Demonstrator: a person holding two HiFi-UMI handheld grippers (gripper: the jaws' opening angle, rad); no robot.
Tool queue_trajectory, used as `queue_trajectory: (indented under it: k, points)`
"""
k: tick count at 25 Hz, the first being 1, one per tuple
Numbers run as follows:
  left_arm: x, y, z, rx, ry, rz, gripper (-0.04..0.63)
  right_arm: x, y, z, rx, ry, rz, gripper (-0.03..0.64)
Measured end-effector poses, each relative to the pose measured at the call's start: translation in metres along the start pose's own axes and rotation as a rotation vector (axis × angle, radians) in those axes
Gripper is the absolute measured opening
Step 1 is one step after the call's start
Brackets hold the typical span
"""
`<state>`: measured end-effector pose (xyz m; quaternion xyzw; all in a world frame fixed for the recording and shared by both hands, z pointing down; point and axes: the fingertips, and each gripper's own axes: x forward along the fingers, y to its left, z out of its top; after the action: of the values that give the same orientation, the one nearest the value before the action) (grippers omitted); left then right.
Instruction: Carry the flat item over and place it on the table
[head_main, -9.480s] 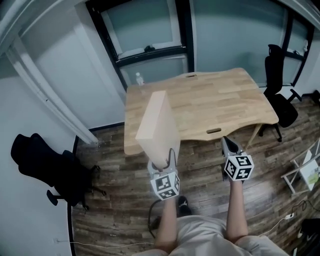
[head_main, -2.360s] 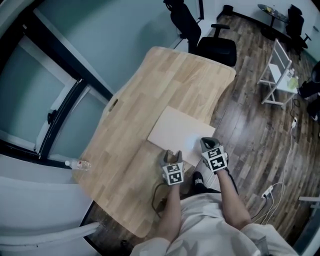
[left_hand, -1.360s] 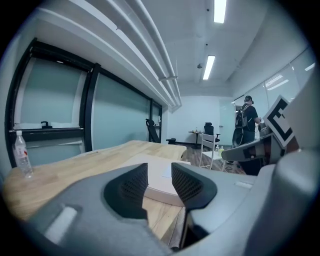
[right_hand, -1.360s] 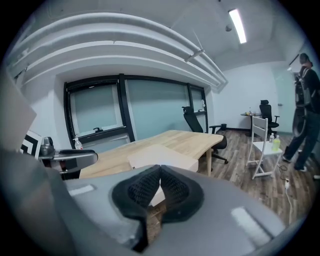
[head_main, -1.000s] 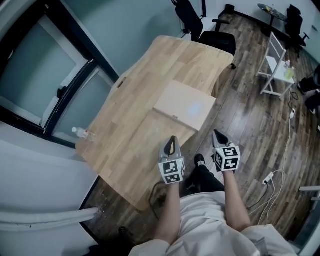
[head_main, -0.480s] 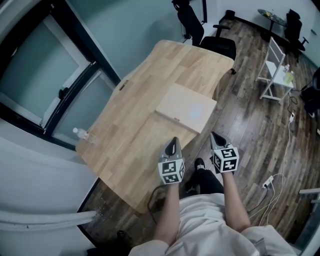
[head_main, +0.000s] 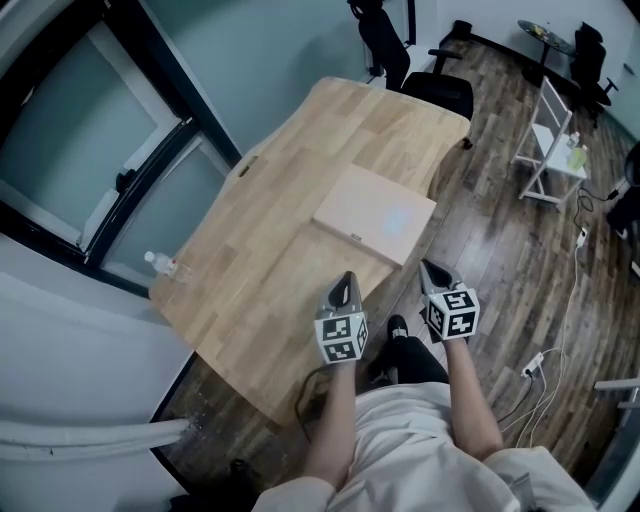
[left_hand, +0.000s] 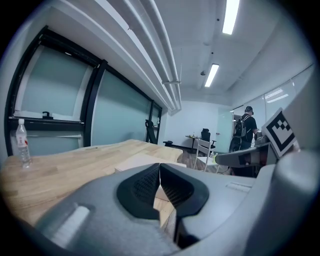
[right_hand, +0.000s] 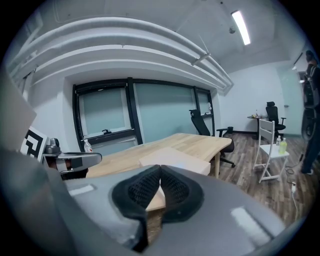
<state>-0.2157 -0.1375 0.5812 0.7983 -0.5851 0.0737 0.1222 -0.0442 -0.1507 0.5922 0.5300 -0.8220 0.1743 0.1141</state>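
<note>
Both of my claws are pinched together with nothing in them: the left gripper (head_main: 346, 280) has its two ribbed black pads meeting tip to tip, and the right gripper (head_main: 427, 268) shows the same closed pair in its own view. Each carries one cube with square black-and-white markers, so two cubes in all. Both hang off the near edge of the single table (head_main: 262, 262), a long top of pale wood strips with rounded corners and a wavy outline. One flat board (head_main: 375, 215), a plain light rectangular panel with a smooth matt face and a visibly thick edge, lies flat on that top, apart from both claws, its right corner close to the table's edge. One clear plastic water bottle (head_main: 160, 264) stands at the far left edge by the dark-framed frosted glass wall. One black office chair (head_main: 437, 88) sits at the table's far end, and one white frame stand (head_main: 553, 128) is on the dark plank floor (head_main: 505, 250) to the right. From my left gripper view I count two strip lights (left_hand: 230, 17) on the ceiling and one person (left_hand: 244, 131) standing in the background.
</note>
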Motion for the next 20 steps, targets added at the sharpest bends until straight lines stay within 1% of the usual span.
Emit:
queue_trajectory:
  k: [5,11,15,20]
  points:
    - [0.004,-0.001,0.003,-0.004,0.0,-0.002,0.009,0.003,0.005,0.005,-0.026,0.009,0.014,0.002]
    - [0.01,-0.013,0.004,0.011,-0.003,-0.033,0.008,0.0,0.0,0.002,-0.042,0.017,0.011,0.002]
    - [0.01,-0.009,0.004,0.009,0.002,-0.023,0.009,-0.001,-0.001,-0.004,-0.024,0.023,0.007,0.002]
    - [0.013,-0.006,0.006,0.0,0.006,-0.016,0.009,-0.003,0.005,-0.009,-0.03,0.039,0.039,0.002]
